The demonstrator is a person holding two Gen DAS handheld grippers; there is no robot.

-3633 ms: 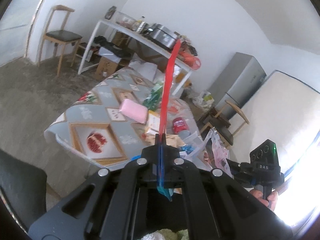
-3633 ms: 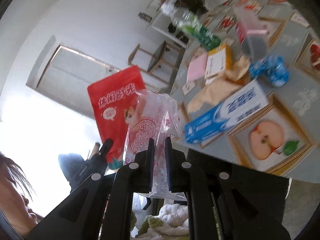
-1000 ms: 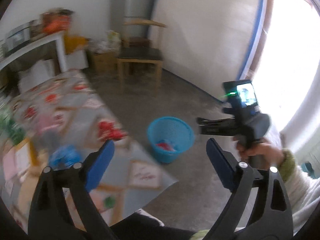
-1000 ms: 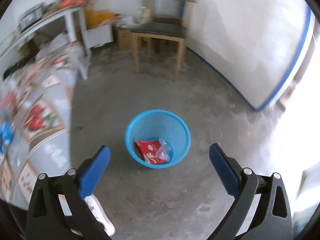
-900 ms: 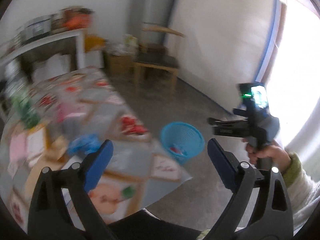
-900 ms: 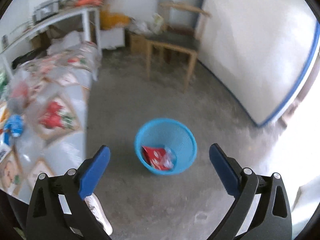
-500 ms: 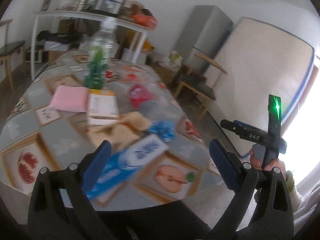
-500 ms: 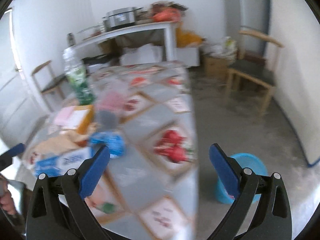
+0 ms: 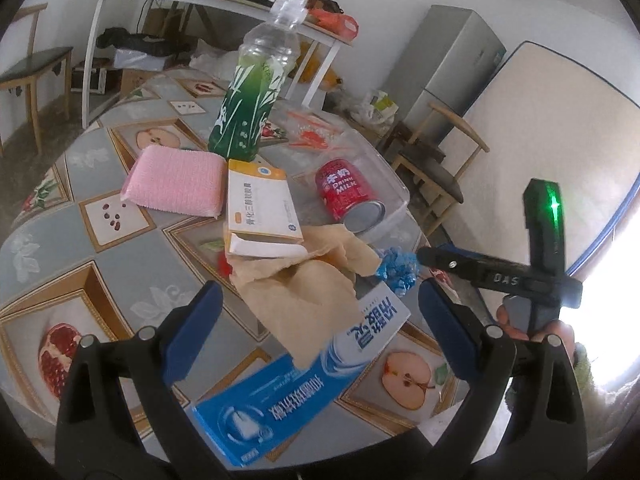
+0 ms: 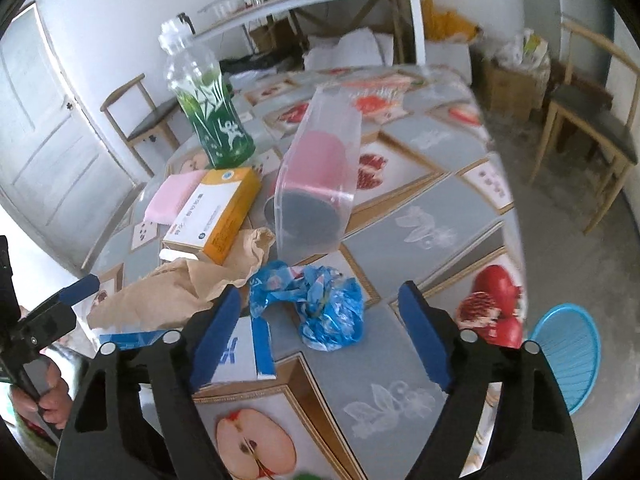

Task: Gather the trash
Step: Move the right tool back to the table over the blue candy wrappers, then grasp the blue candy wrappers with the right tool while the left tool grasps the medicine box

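Note:
A crumpled blue wrapper (image 10: 320, 308) lies on the fruit-patterned tablecloth (image 10: 420, 240) between the jaws of my right gripper (image 10: 320, 298). The jaws are closing and the pads stand clear of it. My left gripper (image 9: 320, 304) hangs open over brown paper (image 9: 304, 292) and a blue toothpaste box (image 9: 296, 380), touching neither. Behind these sit an orange-and-white box (image 9: 260, 208), a pink sponge (image 9: 176, 184), a green bottle (image 9: 252, 92) and a red can (image 9: 348, 196) inside a clear tub. The blue bin (image 10: 568, 352) stands on the floor to the right of the table.
A wooden chair (image 10: 588, 128) stands right of the table and another (image 10: 140, 120) behind it. A white shelf (image 9: 200, 0) with pots, a grey fridge (image 9: 452, 68) and a mattress (image 9: 540, 140) line the far wall.
Both grippers swung from above the blue bin back over the table. The right gripper's jaws now stand narrower, around the blue wrapper.

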